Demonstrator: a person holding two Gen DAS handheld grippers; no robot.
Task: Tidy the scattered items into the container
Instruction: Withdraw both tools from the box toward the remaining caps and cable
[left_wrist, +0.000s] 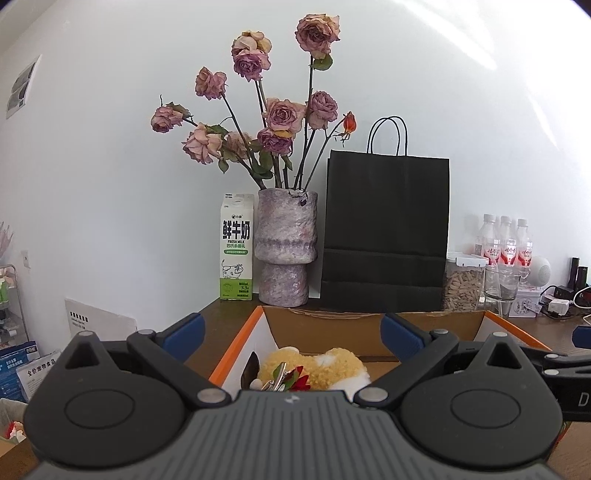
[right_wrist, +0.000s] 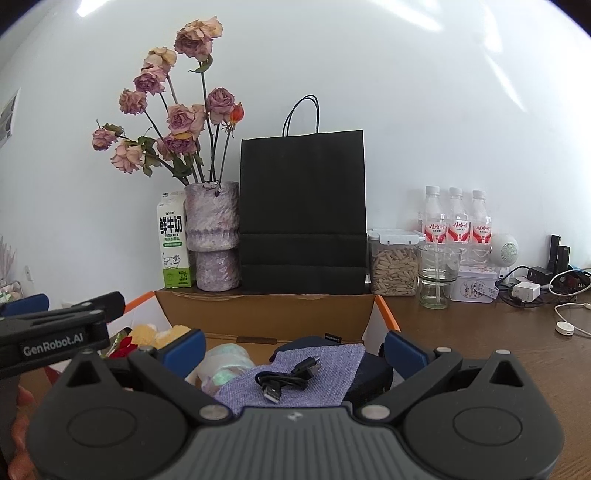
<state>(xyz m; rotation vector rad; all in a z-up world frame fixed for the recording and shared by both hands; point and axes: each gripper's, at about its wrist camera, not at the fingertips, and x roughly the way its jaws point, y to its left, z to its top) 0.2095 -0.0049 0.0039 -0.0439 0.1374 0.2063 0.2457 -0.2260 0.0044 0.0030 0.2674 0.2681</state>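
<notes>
Both of my grippers hang over the open cardboard box (right_wrist: 266, 306), fingers spread wide and holding nothing: the left gripper (left_wrist: 291, 332) sits over the box's left part, the right gripper (right_wrist: 295, 350) over its middle and right. What the next move turns on, as I judge it, is the black USB cable (right_wrist: 288, 376). It lies just below and ahead of my right gripper, almost midway between the blue pads (right_wrist: 184, 350), so the right hand is clearly the nearer one. The cable is loosely coiled, its long axis running from the near plug up and to the right, slanted across my finger line. It rests on a lilac woven cloth (right_wrist: 332, 373) already inside the box, with a pale roll (right_wrist: 225, 362) to its left. Under my left gripper lies a yellow plush toy (left_wrist: 325, 365) with a silver clip (left_wrist: 275, 380) and something red on it. I see no loose items on the brown table (right_wrist: 480, 350) near the box.
</notes>
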